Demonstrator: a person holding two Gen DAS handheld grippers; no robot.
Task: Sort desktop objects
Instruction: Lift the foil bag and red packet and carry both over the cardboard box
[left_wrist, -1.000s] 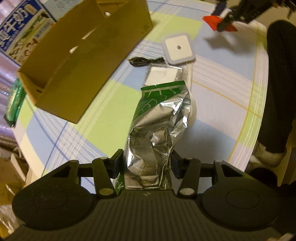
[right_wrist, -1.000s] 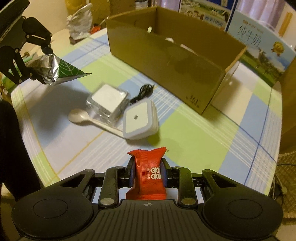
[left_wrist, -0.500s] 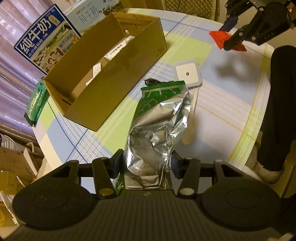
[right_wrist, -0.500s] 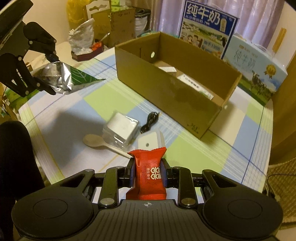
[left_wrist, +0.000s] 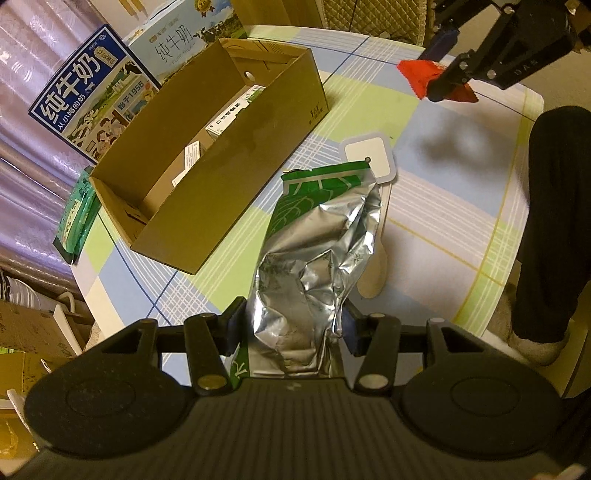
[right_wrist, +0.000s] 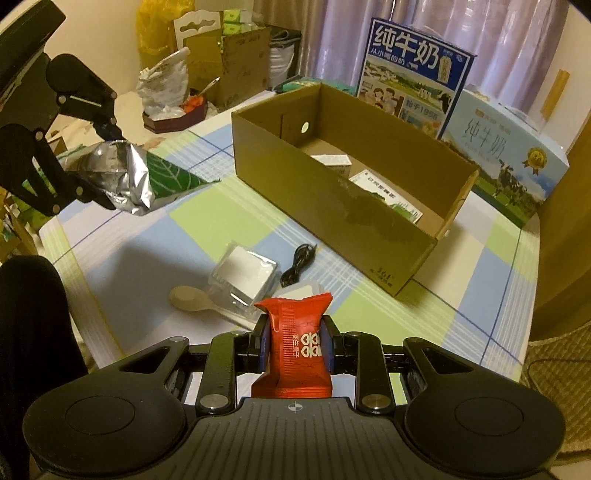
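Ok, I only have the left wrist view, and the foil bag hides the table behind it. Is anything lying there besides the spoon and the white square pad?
Observer: Yes, a clear plastic box with something white inside, right next to the wooden spoon.
Operator: Anything between that and the cardboard box?
Observer: A coiled black cable, lying apart from the cardboard box.
Operator: How is the red packet held?
Observer: The right gripper is shut on the red packet, with a pad on each side and the packet's top sticking out.
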